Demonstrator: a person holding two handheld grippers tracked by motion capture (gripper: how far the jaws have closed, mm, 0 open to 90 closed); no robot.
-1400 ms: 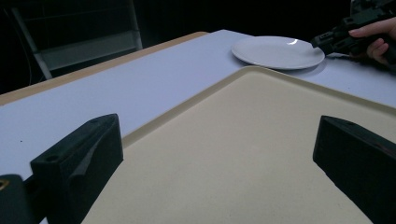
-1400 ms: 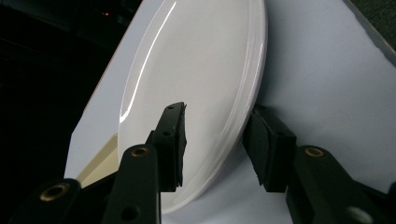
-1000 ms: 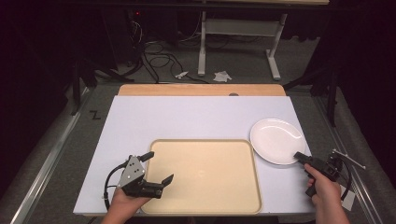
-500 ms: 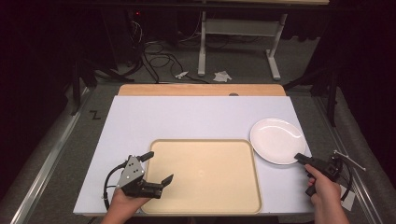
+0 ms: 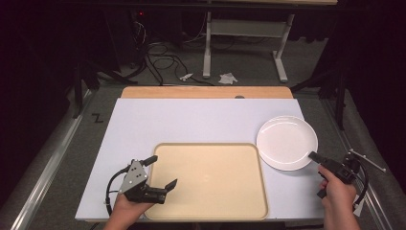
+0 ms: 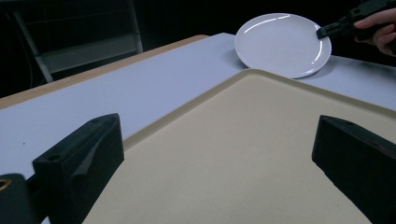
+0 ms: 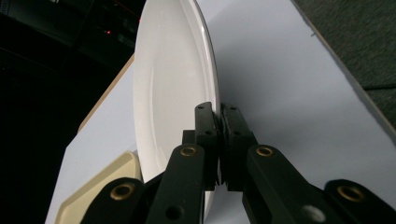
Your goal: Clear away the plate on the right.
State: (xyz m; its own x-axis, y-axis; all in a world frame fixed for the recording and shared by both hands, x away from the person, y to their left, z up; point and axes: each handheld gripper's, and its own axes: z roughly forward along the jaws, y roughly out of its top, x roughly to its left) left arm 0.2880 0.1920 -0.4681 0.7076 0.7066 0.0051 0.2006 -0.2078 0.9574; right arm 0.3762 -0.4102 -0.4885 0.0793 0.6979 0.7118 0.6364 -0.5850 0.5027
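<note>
A white plate [image 5: 286,142] lies on the white table top at the right, just past the right edge of a beige tray [image 5: 210,179]. My right gripper [image 5: 312,155] is shut on the plate's near right rim; in the right gripper view its jaws [image 7: 220,116] pinch the rim of the plate [image 7: 173,84]. My left gripper [image 5: 163,170] is open at the tray's front left corner, its jaws spread wide over the bare tray [image 6: 243,154]. The left gripper view looks across the tray to the plate [image 6: 282,44] and the right gripper [image 6: 322,32].
The white table top [image 5: 191,120] stretches bare behind the tray, with a wooden strip [image 5: 206,92] along its far edge. Beyond it on the dark floor are cables [image 5: 158,52], a metal desk frame [image 5: 239,28] and crumpled paper [image 5: 227,77].
</note>
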